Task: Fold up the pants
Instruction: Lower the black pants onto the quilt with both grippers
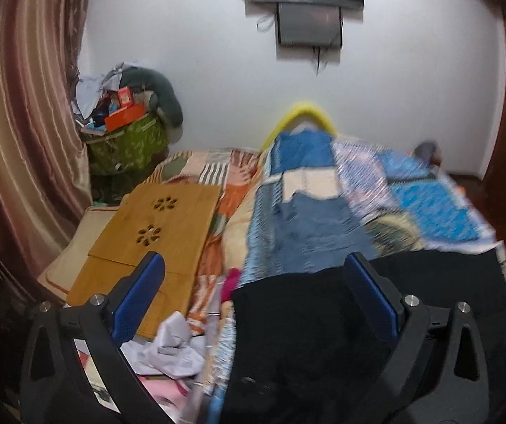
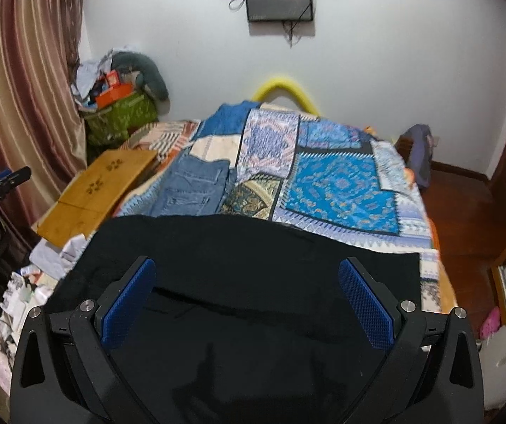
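Black pants (image 2: 253, 258) lie spread flat on the near end of the bed, over a blue patchwork bedspread (image 2: 341, 187). They also show in the left wrist view (image 1: 305, 335). My right gripper (image 2: 247, 275) is open and empty, hovering above the middle of the pants. My left gripper (image 1: 253, 268) is open and empty, above the left edge of the pants. Folded blue jeans (image 2: 192, 190) lie on the bedspread just beyond the black pants, also in the left wrist view (image 1: 316, 229).
A wooden lap desk (image 1: 147, 240) lies on the bed's left side, with loose white cloth and papers (image 1: 171, 349) near it. A green bag piled with clutter (image 1: 125, 141) stands by the curtain (image 1: 16, 123). Wooden floor (image 2: 464, 226) lies right of the bed.
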